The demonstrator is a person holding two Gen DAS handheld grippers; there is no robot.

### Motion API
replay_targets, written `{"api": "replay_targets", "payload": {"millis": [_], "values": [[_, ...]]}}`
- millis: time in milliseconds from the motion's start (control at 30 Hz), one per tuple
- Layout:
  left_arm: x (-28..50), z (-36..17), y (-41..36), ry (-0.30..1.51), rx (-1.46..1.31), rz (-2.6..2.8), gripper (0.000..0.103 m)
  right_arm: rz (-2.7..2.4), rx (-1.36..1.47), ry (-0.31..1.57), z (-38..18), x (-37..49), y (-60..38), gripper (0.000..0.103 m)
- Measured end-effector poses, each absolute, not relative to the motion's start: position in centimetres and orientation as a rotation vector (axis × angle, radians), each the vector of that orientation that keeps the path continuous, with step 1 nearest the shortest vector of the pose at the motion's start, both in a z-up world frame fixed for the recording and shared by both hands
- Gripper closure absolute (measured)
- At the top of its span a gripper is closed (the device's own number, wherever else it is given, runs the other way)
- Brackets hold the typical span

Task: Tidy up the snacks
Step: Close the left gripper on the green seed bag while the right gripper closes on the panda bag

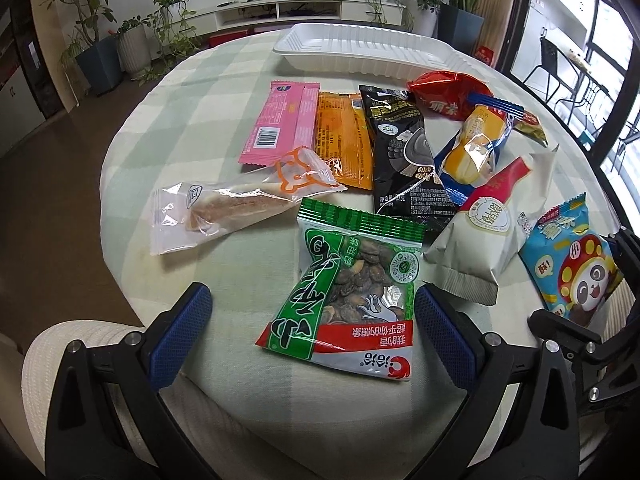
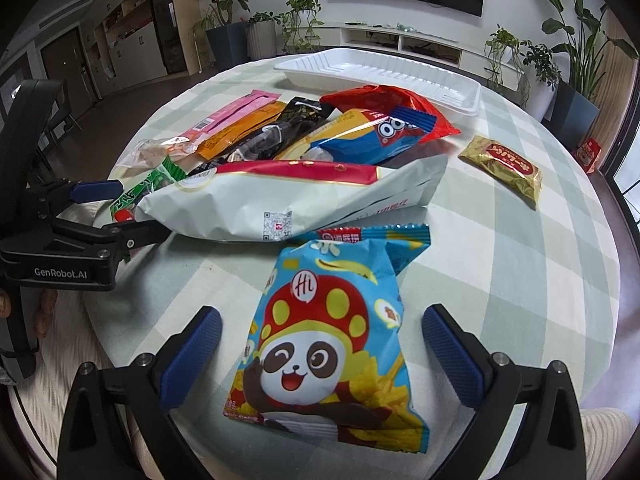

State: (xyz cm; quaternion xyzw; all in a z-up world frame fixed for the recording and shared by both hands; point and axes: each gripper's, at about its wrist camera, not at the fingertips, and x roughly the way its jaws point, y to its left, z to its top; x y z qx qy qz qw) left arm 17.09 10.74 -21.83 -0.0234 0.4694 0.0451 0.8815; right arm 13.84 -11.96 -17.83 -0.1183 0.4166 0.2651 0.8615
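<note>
Left wrist view: the left gripper [image 1: 312,336] has its blue-padded fingers [image 1: 182,334] spread wide and released, grasping nothing, with the green, red and white foil packet of melon seeds [image 1: 344,292] lying flat on the cloth between them, touching neither pad as far as I can tell. The right gripper [image 2: 322,356] is likewise spread and empty, its pads standing either side of the sky-blue crisp bag printed with a panda in a red mushroom hat [image 2: 324,344].

Beyond the seed packet, to the left, lies a clear cellophane sachet with an orange cat outline [image 1: 236,204]. Further off sit a pink flat wrapper [image 1: 280,120], an orange wrapper [image 1: 344,140] and a black pouch [image 1: 404,152], side by side and overlapping. To the right are a blue and yellow cake wrapper [image 1: 476,144], a crumpled red foil bag [image 1: 444,94] and a white pillow bag with a red stripe [image 1: 488,224]. In the right wrist view a small gold and red packet [image 2: 506,168] lies apart on the right.

At the far edge of the round table with its pale green checked cloth [image 1: 192,112] stands the white ribbed plastic tray [image 1: 360,46], and it appears empty.

My judgement: nothing has yet gone into the tray, so the sorting has barely started. Every snack still needs moving, and the two packets framed by the grippers look the likely first picks.
</note>
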Motion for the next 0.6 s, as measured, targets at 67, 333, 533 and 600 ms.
{"api": "replay_targets", "payload": {"millis": [67, 333, 533, 600], "values": [[17.0, -21.8, 10.7, 0.976, -0.049, 0.094, 0.0, 0.556, -0.241, 0.874, -17.8, 13.9, -12.0, 0.0], [16.7, -21.7, 10.5, 0.972, -0.045, 0.086, 0.004, 0.54, -0.253, 0.842, -17.4, 13.4, -12.3, 0.029], [16.3, -20.9, 9.2, 0.937, -0.008, 0.02, 0.046, 0.554, -0.263, 0.819, -17.3, 12.7, -12.3, 0.046], [16.2, -20.9, 9.1, 0.934, -0.01, 0.012, 0.05, 0.56, -0.245, 0.821, -17.2, 12.7, -12.6, 0.047]]}}
